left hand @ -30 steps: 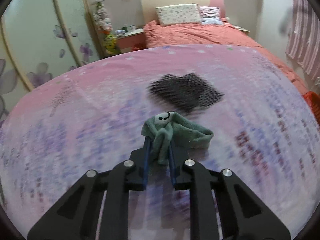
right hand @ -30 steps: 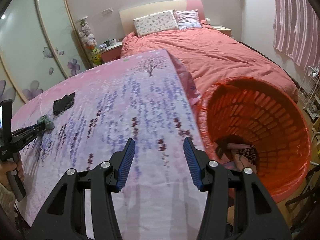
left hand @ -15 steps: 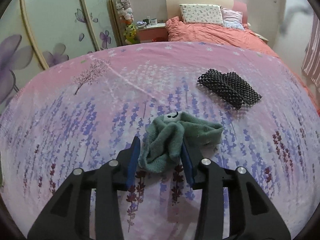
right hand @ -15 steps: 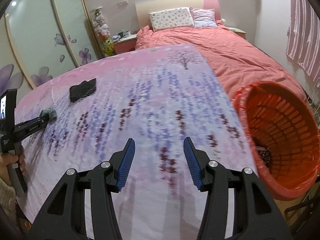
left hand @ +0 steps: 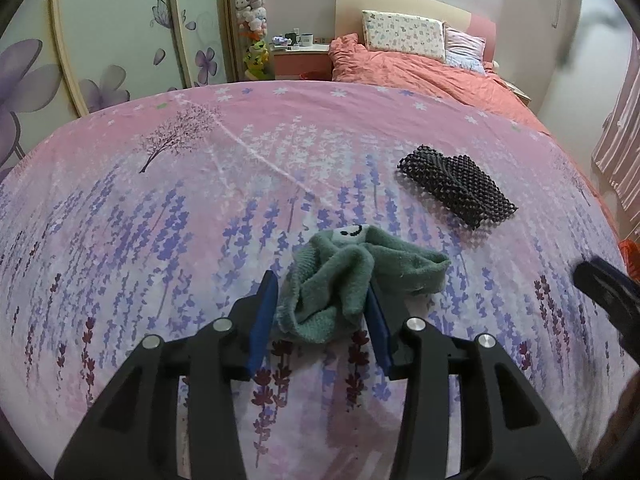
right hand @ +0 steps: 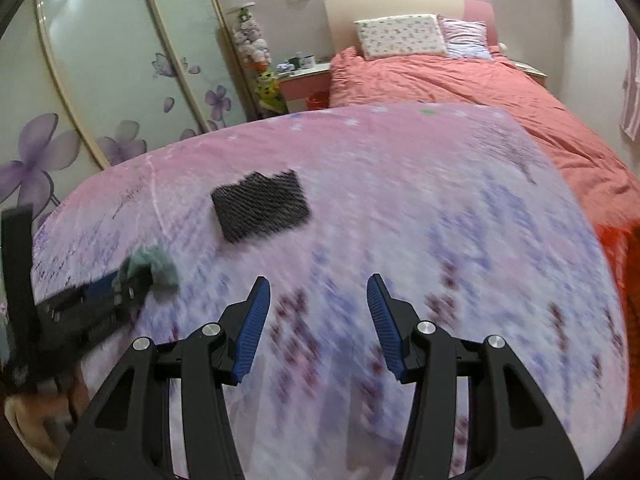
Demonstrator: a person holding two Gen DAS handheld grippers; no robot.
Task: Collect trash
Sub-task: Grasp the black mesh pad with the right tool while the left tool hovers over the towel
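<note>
Because the left gripper (left hand: 320, 316) has just been opening, its blue pads now stand a little apart on either side of the green cloth (left hand: 360, 276), which lies crumpled on the pink lavender-print cover (left hand: 160, 208) with its near end between the jaws; in the left wrist view the left pad shows a sliver of gap and the right one sits against a fold, so this reads as a let-go rather than a pinch, and the cloth seems to rest on the cover by its own weight. Farther off and to the right lies the black mesh piece (left hand: 456, 190), flat, apart from the cloth and touched by nothing. Over bare cover at the near side, the right gripper (right hand: 318, 316) hangs spread and empty, its view smeared, with the mesh piece far and left of its fingers, which suggests it is free to take that piece. At the right edge of that view an orange-red basket (right hand: 612, 240) shows partly, beside the cover, likely where the trash is meant to go. Why the cloth was set down short of it cannot be told.
</note>
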